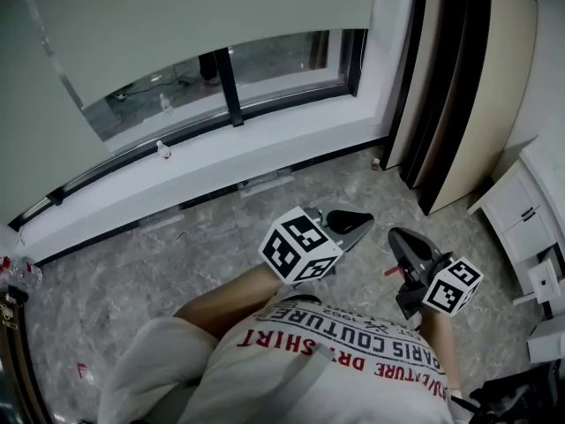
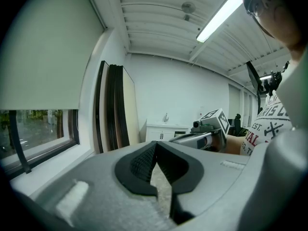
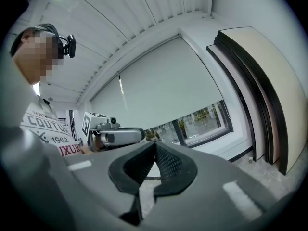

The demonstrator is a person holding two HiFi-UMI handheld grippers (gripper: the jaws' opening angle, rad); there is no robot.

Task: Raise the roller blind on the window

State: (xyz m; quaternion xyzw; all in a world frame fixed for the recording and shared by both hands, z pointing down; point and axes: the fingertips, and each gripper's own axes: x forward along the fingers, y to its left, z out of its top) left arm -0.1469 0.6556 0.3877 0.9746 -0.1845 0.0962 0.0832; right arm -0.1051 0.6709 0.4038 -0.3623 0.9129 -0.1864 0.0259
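Observation:
A pale roller blind (image 1: 177, 16) covers most of the window and leaves a strip of glass (image 1: 265, 64) bare at the bottom. Its thin cord (image 1: 55, 64) hangs along the blind's left side and shows as a cord (image 3: 120, 88) in the right gripper view. Both grippers are held low over the floor, well short of the window. My left gripper (image 1: 362, 222) is shut and empty, its tip pointing right. My right gripper (image 1: 395, 234) is beside it, also shut and empty. The left gripper view shows its jaws (image 2: 155, 147) closed, with the blind (image 2: 43, 57) off to the left. The right gripper's jaws (image 3: 154, 147) face the blind (image 3: 163, 85).
A white windowsill (image 1: 221, 153) runs below the window, with a small object (image 1: 162, 148) on it. Tall flat boards (image 1: 463, 87) lean in the right corner. A white cabinet (image 1: 523, 212) stands at the right and a plastic bottle (image 1: 22, 274) at the far left. The floor (image 1: 203, 237) is grey marble-patterned.

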